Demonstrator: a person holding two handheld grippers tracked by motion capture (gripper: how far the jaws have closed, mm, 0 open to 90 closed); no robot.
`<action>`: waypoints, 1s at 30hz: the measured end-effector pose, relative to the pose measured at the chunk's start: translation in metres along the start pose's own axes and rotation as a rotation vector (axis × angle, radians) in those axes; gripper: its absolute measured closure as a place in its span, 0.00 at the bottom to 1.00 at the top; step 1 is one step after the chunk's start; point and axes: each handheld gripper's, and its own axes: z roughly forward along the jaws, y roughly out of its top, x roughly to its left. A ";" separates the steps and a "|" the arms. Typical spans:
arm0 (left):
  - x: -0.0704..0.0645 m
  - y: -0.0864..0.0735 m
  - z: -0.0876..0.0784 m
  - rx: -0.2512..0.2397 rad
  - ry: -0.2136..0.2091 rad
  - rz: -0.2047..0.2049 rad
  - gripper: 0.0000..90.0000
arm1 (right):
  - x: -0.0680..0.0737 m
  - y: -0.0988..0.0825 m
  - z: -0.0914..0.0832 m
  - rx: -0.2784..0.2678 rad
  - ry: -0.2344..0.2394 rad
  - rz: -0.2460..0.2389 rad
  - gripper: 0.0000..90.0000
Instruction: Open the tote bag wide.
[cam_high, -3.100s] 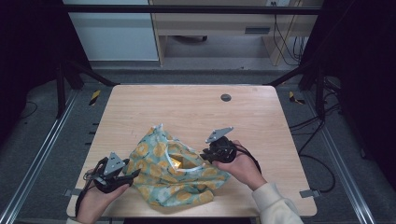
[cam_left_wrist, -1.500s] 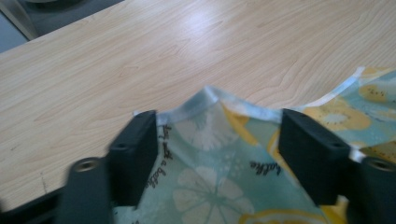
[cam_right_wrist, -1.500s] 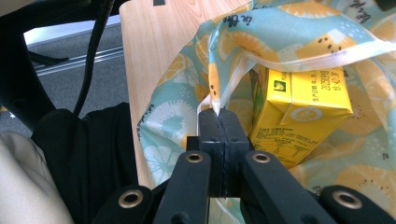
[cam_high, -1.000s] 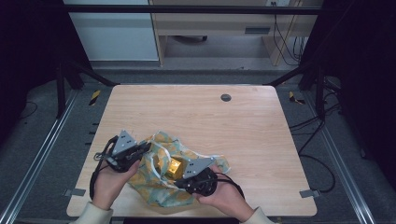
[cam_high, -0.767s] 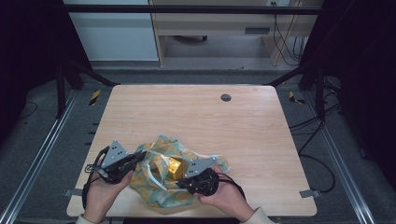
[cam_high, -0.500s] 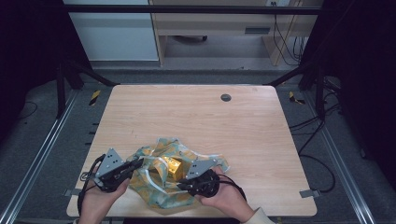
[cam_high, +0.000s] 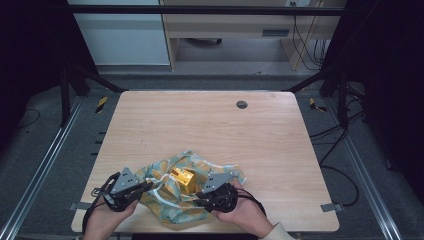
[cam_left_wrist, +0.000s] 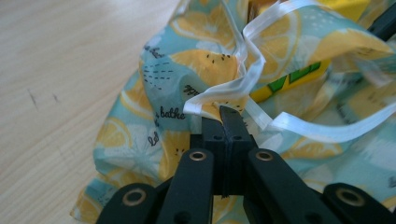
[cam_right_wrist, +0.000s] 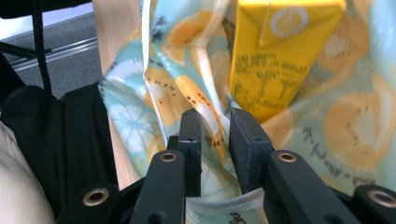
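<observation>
A drawstring bag (cam_high: 165, 201) printed with lemons lies crumpled near the table's front edge. A yellow carton (cam_high: 182, 177) stands in its open mouth. My left gripper (cam_high: 146, 186) is at the bag's left side, shut on the rim (cam_left_wrist: 154, 98) where the white ribbon (cam_left_wrist: 243, 84) loops over the jaw tips (cam_left_wrist: 223, 116). My right gripper (cam_high: 200, 196) is at the bag's front right. Its jaws (cam_right_wrist: 215, 122) have just been opening and now stand slightly apart around a loose fold of fabric (cam_right_wrist: 355, 121), below the carton (cam_right_wrist: 275, 60).
The wooden table (cam_high: 200, 125) stretches bare beyond the bag, with a small dark grommet (cam_high: 241, 104) near its far edge. Both hands rest at the front edge (cam_right_wrist: 112, 46). Dark clothing is just beyond it on the person's side.
My left gripper has sunk toward the table and the front edge, taking the bag's rim with it. The bag has flattened. The right hand has stayed put.
</observation>
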 end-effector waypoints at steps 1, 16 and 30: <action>-0.001 -0.001 0.004 0.020 0.001 0.012 1.00 | -0.002 -0.003 0.002 0.012 0.000 0.010 0.83; 0.000 -0.010 0.034 0.205 0.033 0.095 1.00 | -0.011 -0.014 0.010 0.071 -0.028 0.026 0.82; 0.002 -0.008 0.027 0.173 0.058 0.102 1.00 | -0.004 -0.002 -0.016 0.005 -0.094 0.008 0.53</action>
